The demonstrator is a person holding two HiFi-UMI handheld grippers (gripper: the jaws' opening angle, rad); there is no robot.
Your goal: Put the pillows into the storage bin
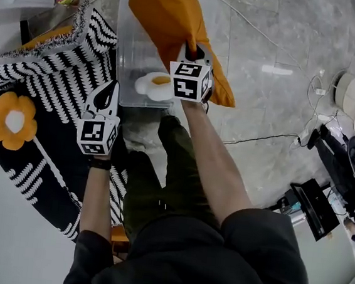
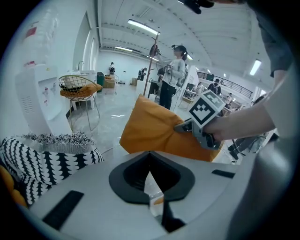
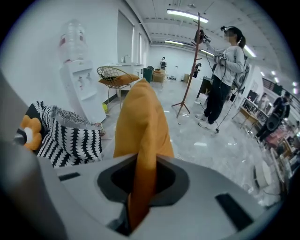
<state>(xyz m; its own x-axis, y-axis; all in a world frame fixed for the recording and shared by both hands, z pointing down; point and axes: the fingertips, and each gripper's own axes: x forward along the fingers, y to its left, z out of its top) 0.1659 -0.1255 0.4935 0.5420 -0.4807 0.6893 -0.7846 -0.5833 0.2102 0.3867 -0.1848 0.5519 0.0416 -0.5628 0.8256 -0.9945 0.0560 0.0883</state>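
Orange pillow (image 1: 168, 17) – a fold of its edge is clamped tight between the right gripper's (image 1: 190, 48) jaws – hangs over the clear storage bin (image 1: 121, 44). A fried-egg cushion (image 1: 155, 85) lies at the bin's near end. Left gripper (image 1: 107, 93), jaws together and empty, hovers just beside the bin's near-left corner, over the black-and-white pillow (image 1: 53, 62).

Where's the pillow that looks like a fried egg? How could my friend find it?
Find the clear storage bin on the grey floor, ahead of the person's legs. At its near end lies the fried-egg pillow: small, white, with a yellow middle. The orange pillow above the bin is plain and bigger; the striped pillows at the left are black and white.
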